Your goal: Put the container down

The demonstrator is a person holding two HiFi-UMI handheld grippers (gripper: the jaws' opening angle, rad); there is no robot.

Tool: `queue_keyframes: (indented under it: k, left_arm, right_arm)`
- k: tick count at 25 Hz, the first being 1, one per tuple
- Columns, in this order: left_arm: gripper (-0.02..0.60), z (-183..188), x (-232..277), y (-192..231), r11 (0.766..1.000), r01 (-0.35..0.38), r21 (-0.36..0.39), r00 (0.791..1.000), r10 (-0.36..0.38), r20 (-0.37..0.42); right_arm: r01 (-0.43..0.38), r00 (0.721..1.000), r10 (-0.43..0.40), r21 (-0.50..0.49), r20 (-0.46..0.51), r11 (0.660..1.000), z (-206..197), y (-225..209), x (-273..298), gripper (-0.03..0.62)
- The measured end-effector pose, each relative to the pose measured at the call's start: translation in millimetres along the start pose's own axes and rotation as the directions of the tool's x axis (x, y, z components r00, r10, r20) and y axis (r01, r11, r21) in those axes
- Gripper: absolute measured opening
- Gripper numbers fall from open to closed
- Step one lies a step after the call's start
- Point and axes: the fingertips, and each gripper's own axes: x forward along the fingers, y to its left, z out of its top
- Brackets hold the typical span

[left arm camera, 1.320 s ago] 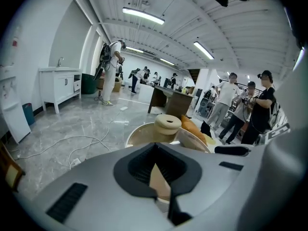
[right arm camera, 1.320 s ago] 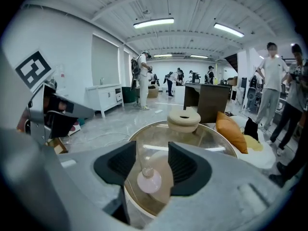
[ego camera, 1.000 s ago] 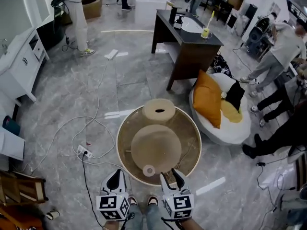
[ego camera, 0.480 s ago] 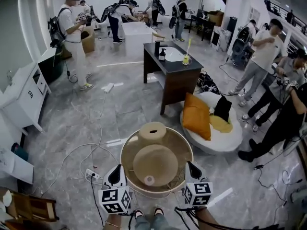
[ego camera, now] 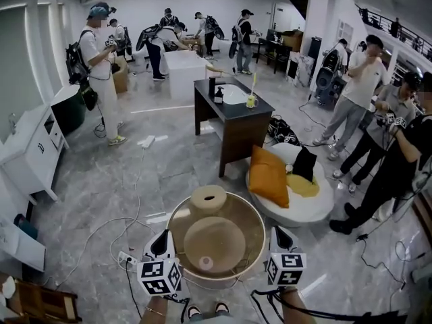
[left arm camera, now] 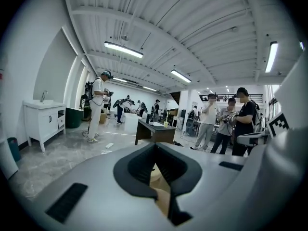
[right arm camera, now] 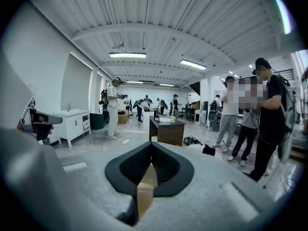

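A wide round tan container (ego camera: 255, 216) sits low in the head view, in front of my feet. Inside it lie a flat round disc (ego camera: 214, 243) and a small ring (ego camera: 206, 264), and a short tan cylinder (ego camera: 208, 198) stands at its far edge. My left gripper (ego camera: 162, 240) is shut on the left rim. My right gripper (ego camera: 279, 236) is shut on the right rim. The left gripper view has the left gripper (left arm camera: 157, 173) clamped on a tan edge (left arm camera: 162, 198). The right gripper (right arm camera: 149, 170) pinches the tan edge (right arm camera: 144, 196) in the right gripper view.
A white cushion seat (ego camera: 307, 211) with an orange pillow (ego camera: 268, 177) lies close to the right. A dark desk (ego camera: 233, 117) stands behind it. A cable and power strip (ego camera: 125, 256) lie on the floor at left. Several people stand around, the nearest (ego camera: 398, 160) at right. A white cabinet (ego camera: 30, 150) is at left.
Both grippers moved from the container's near edge out to its left and right rim. The right jaws closed on the rim. The head view tilted up toward the room.
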Motion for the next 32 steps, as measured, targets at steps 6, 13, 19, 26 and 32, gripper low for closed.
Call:
queue_keyframes:
  k: [6,13,19,26,32]
  left_arm:
    - [0.002,10.0,8.2,-1.6,1.000,0.015,-0.006,1.000,-0.015,0.006]
    - [0.002,10.1,12.1,4.1,1.000,0.014,0.000,1.000,-0.014,0.005]
    - [0.002,9.6,9.0,2.2,1.000,0.025,-0.003,1.000,-0.025,0.000]
    - [0.002,6.2,6.8,2.8,0.999,0.032,-0.005,0.999,-0.032,-0.010]
    - [0.002,2.8,3.8,-0.2,1.000,0.031,0.001,0.999,-0.031,-0.016]
  right_arm:
    - [-0.002,1.000,0.002,0.028,0.015,1.000,6.3,4.0,4.3,0.006]
    - [0.020,1.000,-0.020,0.016,0.010,1.000,12.2,10.2,9.6,0.005]
    - [0.027,1.000,-0.027,0.009,0.001,1.000,15.9,15.8,4.4,0.005]
    - [0.033,0.999,-0.033,0.012,-0.008,0.999,14.4,18.3,-0.1,0.005]
    - [0.030,0.999,-0.030,0.014,-0.017,0.999,10.6,17.8,-3.2,0.005]
